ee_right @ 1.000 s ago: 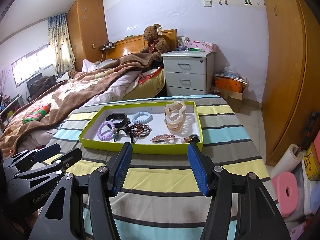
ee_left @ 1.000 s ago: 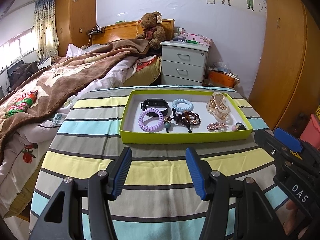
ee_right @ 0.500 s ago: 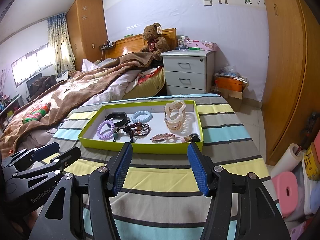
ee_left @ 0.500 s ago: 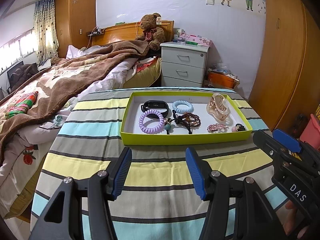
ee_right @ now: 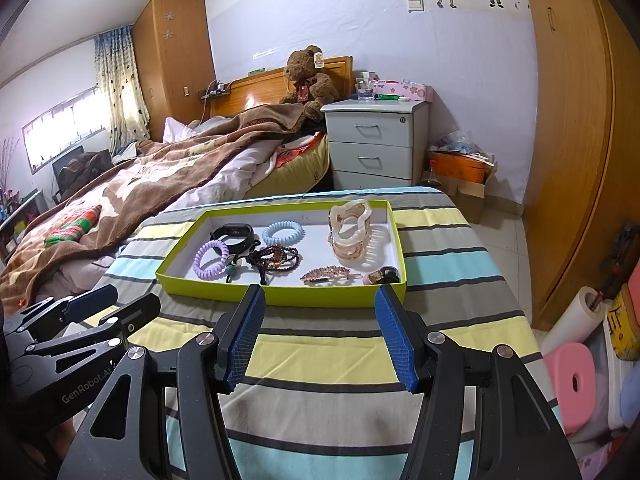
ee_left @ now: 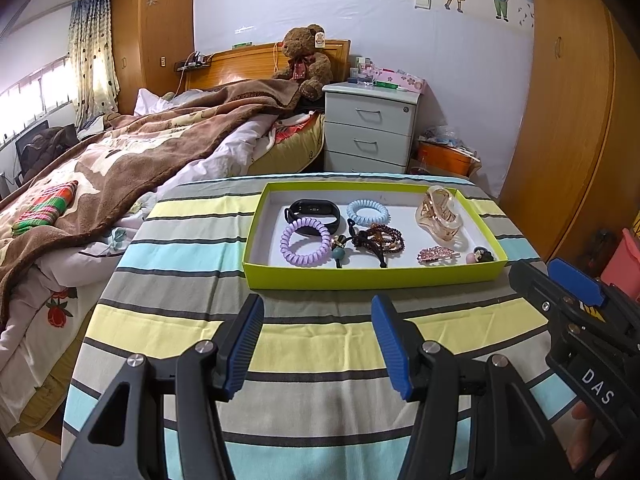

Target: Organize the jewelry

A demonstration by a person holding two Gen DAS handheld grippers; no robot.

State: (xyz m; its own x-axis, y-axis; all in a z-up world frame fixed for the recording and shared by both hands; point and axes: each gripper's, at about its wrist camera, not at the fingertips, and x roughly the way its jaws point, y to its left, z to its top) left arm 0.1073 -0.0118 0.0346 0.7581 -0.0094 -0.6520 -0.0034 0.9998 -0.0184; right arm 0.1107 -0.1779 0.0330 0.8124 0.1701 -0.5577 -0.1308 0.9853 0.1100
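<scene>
Both pairs of blue-padded fingers stand apart with nothing between them: the left gripper [ee_left: 316, 344] and the right gripper [ee_right: 320, 336] each hover released over the striped yellow, grey and turquoise tablecloth [ee_left: 320, 332], on the near side of the table.

Just beyond them lies the shallow lime-green cardboard tray with a white floor [ee_left: 372, 278], set toward the far right of the cloth. Inside it, at the far left, sits a black fitness band [ee_left: 314, 210], with a purple spiral hair tie [ee_left: 305, 242] overlapping its near edge. A pale blue spiral hair tie [ee_left: 367, 212] lies to the right of the band. Near the middle is a tangle of dark brown beaded bracelets with black cord [ee_left: 378, 240]. At the far right stands a large translucent amber hair claw [ee_left: 438, 216]; nearer lies a pink rhinestone hair clip [ee_left: 438, 255], and in the near right corner a small pink and black hair bobble [ee_left: 482, 255].
</scene>
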